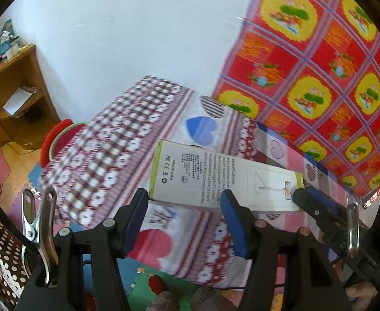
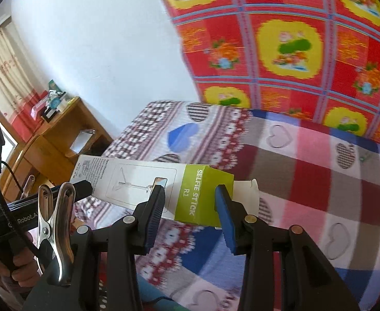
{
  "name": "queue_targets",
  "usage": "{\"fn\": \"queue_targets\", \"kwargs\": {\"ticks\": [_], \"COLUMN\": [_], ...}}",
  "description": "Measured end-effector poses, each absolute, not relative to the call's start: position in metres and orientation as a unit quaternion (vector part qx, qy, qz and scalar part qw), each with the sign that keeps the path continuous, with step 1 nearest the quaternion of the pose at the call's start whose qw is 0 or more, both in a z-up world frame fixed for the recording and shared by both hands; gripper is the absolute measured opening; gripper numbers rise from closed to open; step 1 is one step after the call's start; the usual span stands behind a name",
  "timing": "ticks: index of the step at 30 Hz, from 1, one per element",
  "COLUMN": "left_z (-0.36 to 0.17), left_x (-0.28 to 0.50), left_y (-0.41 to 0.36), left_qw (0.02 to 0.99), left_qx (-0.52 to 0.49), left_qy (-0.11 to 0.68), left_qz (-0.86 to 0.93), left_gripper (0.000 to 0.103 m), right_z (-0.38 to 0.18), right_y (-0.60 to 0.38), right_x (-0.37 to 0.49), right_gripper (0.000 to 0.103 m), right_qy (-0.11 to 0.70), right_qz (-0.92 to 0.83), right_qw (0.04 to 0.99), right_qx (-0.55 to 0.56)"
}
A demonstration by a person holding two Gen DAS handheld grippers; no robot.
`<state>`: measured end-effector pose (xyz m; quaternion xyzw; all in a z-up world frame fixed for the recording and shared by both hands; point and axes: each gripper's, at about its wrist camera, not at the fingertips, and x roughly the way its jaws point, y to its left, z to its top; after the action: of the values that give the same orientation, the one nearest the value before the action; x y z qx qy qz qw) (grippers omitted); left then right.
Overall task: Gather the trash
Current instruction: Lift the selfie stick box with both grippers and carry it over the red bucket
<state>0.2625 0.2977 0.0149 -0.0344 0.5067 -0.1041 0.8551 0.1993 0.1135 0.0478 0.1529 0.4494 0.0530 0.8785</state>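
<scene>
A long white and green selfie-stick box (image 1: 215, 178) is held up above the bed. In the left wrist view my left gripper (image 1: 184, 197) has its jaws on either side of the box's white end and looks shut on it. In the right wrist view the same box (image 2: 164, 189) has its green end between the jaws of my right gripper (image 2: 190, 194), which looks shut on it. The right gripper's fingers (image 1: 316, 204) reach the box from the right in the left wrist view. The left gripper's fingers (image 2: 78, 188) reach it from the left in the right wrist view.
A bed with a red, white and blue patchwork cover (image 1: 107, 155) lies under the box. A red and yellow patterned cloth (image 1: 319, 64) hangs at the right. A wooden shelf unit (image 1: 11, 96) stands at the left by the white wall. Foam floor mats (image 1: 13, 181) lie below.
</scene>
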Motion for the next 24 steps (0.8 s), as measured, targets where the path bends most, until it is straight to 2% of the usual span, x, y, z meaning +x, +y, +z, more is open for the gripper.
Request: {"fn": "queue_targets", "kwargs": {"ticks": [24], "left_z": [0.023], "left_x": [0.3], "left_y": [0.402], "left_qw": [0.874], "left_qx": [-0.102], "left_qy": [0.475], "left_qz": [0.01], "left_gripper": [0.061], "right_z": [0.047], "right_y": [0.214], "right_x": [0.294], "right_gripper": [0.043], "right_qy": [0.458], "right_qz": [0.172], "right_qw": [0.869], "right_qx": [0.077]}}
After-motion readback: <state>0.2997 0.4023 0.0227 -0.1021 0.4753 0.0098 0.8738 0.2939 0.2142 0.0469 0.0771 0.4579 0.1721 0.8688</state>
